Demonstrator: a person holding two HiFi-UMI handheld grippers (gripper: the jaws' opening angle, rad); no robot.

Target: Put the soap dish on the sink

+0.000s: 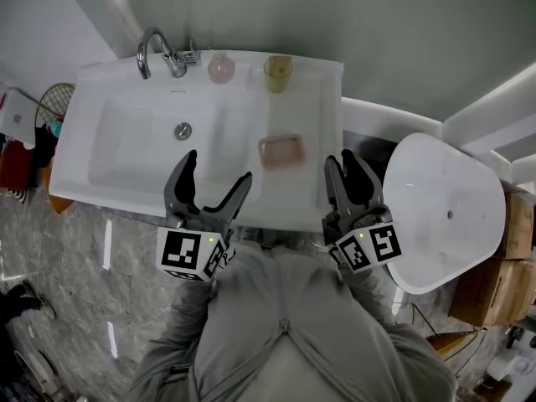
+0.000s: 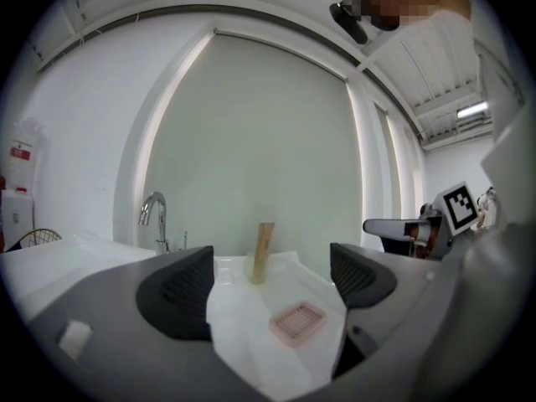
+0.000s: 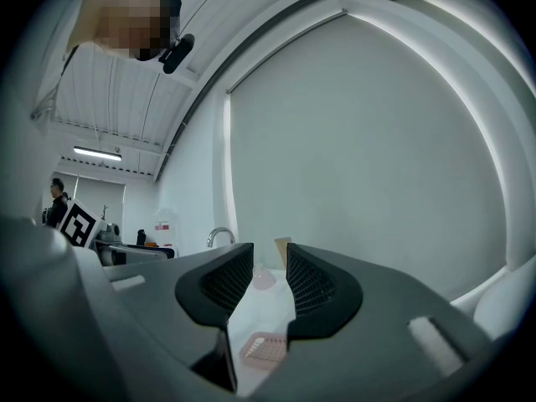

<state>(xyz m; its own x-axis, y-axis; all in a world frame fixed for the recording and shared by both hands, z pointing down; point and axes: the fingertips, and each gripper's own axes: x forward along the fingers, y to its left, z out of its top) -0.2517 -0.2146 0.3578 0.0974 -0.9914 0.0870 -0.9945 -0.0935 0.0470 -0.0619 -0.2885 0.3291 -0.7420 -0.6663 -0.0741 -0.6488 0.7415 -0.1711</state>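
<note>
The pink slatted soap dish (image 1: 280, 151) lies flat on the sink (image 1: 100, 193) ledge, right of the basin. It is probably light, rigid and slick — grip across its edges. The left tongs (image 1: 219, 166) gape wide and the right tongs (image 1: 341, 157) are narrowly parted — both empty.

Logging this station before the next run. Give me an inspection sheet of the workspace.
Surface: white sink, faucet at rear left.
Job's things: soap dish on the sink's right ledge, apart from both grippers.
Clutter: pink cup and yellow cup on the rear ledge.
Grippers: left gripper open, empty; right gripper jaws narrowly apart, empty.
Cables: nothing seen.
Surroundings: white tub at right, cartons beyond it, grey floor.
</note>
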